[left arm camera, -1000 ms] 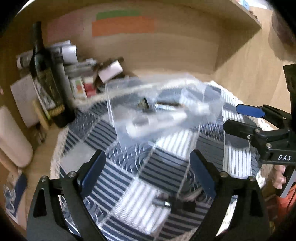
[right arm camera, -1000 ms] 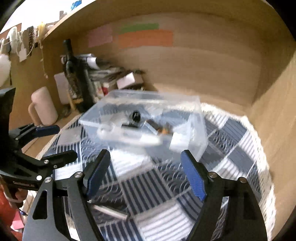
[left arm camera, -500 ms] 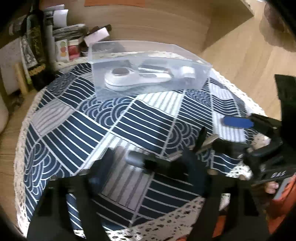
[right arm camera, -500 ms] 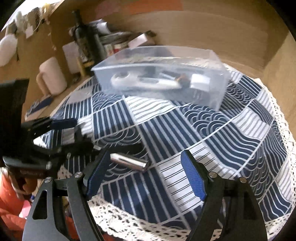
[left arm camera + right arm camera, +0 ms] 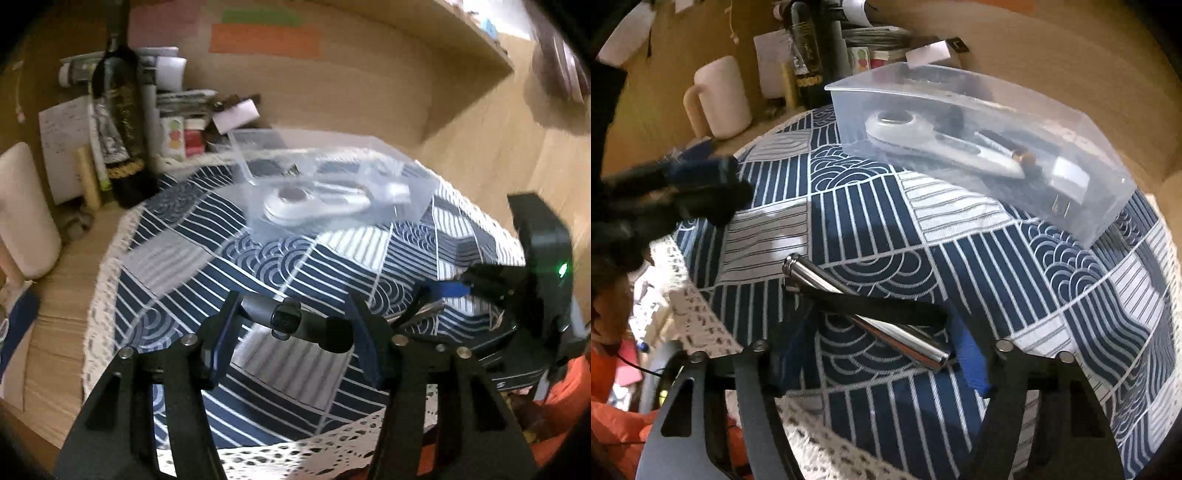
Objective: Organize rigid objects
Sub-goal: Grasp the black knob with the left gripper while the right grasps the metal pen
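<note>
The left claw [image 5: 291,332] is closing around a dark cylindrical tool [image 5: 295,321], the right claw [image 5: 882,347] around a chrome tube [image 5: 864,314]; neither is seen clamped yet. Both things lie on the tabletop [image 5: 997,266], near its edge. The smooth tube could be squeezed out and rolled off before the clear box [image 5: 979,140] is reached

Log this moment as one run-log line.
left gripper: closing around dark cylindrical gadget | right gripper: closing around chrome tube | clear bin: part-filled
</note>
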Demonstrator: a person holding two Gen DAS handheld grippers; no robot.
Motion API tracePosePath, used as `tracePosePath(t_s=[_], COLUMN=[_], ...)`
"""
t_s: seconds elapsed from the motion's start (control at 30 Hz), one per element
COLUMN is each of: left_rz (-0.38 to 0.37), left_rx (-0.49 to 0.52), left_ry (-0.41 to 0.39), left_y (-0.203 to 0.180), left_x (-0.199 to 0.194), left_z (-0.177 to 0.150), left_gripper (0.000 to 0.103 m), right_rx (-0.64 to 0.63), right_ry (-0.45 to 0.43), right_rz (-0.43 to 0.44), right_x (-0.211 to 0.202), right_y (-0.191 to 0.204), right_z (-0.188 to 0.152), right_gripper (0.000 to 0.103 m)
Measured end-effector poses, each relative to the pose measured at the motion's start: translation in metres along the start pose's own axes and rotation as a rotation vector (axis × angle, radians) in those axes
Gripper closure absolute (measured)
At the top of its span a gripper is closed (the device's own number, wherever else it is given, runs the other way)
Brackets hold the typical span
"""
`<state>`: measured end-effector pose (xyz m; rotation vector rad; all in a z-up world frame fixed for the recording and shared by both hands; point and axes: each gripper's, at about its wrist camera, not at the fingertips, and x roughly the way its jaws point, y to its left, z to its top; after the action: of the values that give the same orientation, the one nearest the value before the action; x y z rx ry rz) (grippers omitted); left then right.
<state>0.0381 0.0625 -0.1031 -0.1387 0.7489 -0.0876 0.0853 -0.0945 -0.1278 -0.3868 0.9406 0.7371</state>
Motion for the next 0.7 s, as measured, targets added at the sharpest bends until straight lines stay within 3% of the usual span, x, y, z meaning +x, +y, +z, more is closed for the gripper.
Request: tracePosePath(t_s=[0.03, 0.13, 0.37, 0.7], left_rz=[0.002, 0.013, 0.004, -0.004], left_rx=[-0.002, 0.002, -0.007, 0.008], left_ry=[-0.004, -0.012, -0.012, -0.072], left_y=[0.002, 0.005, 0.003, -0.007], left_x=[-0.002, -0.003, 0.004, 0.008], left_z=[0.002, 0.004, 0.012, 0.05], left_gripper=[0.047, 0.047, 0.047, 0.047], right_rx=[0.0, 0.019, 0.084, 0.142], right_ry=[-0.004, -0.007, -0.064, -0.247], right_rz=[0.006, 0.007, -0.002, -0.058], right_x=[-0.001, -0.002, -0.011, -0.063], right_y=[0.0, -0.004, -0.015, -0.044], right_z=[0.001, 0.003, 0.004, 0.029], right_gripper=[0.06, 0.088, 0.089, 0.089])
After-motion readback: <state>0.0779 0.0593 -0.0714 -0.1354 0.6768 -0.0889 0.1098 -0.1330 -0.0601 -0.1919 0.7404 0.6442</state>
